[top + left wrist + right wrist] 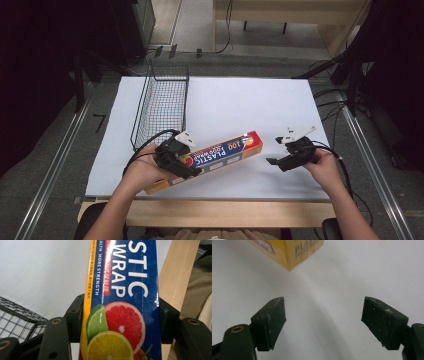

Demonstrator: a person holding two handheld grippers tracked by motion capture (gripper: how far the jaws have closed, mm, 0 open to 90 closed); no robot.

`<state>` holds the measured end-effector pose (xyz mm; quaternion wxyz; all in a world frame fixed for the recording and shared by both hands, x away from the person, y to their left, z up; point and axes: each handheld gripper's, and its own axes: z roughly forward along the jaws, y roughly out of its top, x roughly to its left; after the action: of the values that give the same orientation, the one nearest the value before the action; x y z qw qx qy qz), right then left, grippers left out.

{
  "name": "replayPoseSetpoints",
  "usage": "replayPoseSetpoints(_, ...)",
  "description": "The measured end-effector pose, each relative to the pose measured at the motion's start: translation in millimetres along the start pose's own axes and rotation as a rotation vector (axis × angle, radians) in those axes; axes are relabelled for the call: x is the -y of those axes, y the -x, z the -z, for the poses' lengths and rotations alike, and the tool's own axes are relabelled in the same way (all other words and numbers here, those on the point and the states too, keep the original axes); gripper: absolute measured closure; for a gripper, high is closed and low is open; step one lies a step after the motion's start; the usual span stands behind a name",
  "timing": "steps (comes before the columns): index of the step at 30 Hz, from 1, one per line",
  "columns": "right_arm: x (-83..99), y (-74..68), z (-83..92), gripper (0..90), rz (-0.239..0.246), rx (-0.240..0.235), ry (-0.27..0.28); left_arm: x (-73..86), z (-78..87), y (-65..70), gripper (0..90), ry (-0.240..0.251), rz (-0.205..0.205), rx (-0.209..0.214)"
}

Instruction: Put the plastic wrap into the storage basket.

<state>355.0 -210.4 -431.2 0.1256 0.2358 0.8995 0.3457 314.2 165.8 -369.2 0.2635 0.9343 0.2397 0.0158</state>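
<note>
A long plastic wrap box [215, 156], blue with orange ends and citrus pictures, is held slantwise above the white mat. My left gripper [186, 169] is shut on the box near its lower left end; in the left gripper view both jaws press the sides of the plastic wrap box [122, 302]. My right gripper [272, 161] is just right of the box's upper end, apart from it. In the right gripper view my right gripper [323, 322] stands open over bare mat, with a corner of the box [287, 252] beyond the jaws.
A black wire basket [162, 102] stands on the white mat [250, 100] at the left, just behind my left hand; the basket [17, 315] is at the lower left of the left gripper view. The table's wooden front edge [225, 212] runs below the mat.
</note>
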Motion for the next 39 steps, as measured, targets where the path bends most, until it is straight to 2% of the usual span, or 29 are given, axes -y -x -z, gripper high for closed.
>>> replayPoseSetpoints(2, -0.1, -0.5, -5.8, 20.0, 0.002, 0.01, -0.034, 0.1, 2.3, -1.7, 39.1, 0.004, 0.015, -0.002)
replayPoseSetpoints(3, -0.1, -0.5, -5.8, 20.0, 0.002, 0.01, -0.034, -0.2, 3.6, -2.6, 39.1, 0.004, 0.02, -0.008)
replayPoseSetpoints(5, 0.0, -1.3, -8.4, 20.0, 0.003, 0.015, -0.05, -0.5, 5.7, -4.7, 39.2, 0.018, 0.062, -0.01)
replayPoseSetpoints(10, -0.7, -0.4, -10.4, 20.1, 0.008, 0.014, -0.05, -1.8, 11.9, -8.0, 39.4, 0.048, 0.101, -0.024)
replayPoseSetpoints(12, -0.7, -0.9, -12.3, 20.5, 0.007, 0.032, -0.056, -2.3, 14.5, -8.7, 39.4, 0.057, 0.118, -0.03)
replayPoseSetpoints(20, -2.7, -2.9, -13.9, 20.6, 0.008, 0.048, -0.051, -8.2, 22.2, -16.4, 39.5, 0.056, 0.184, -0.069)
replayPoseSetpoints(23, -2.4, -3.3, -15.1, 20.6, 0.01, 0.044, -0.063, -13.3, 24.3, -19.7, 39.5, 0.058, 0.189, -0.093)
replayPoseSetpoints(31, -2.8, -3.2, -16.5, 20.6, 0.011, 0.051, -0.064, -29.4, 29.8, -39.1, 39.5, 0.061, 0.269, -0.149)
replayPoseSetpoints(32, -2.8, -3.1, -16.5, 20.6, 0.014, 0.049, -0.066, -31.0, 30.6, -43.1, 39.5, 0.057, 0.286, -0.147)
replayPoseSetpoints(39, -2.6, -3.7, -16.8, 20.6, 0.016, 0.046, -0.072, -35.3, 33.6, -60.3, 39.6, 0.063, 0.326, -0.158)
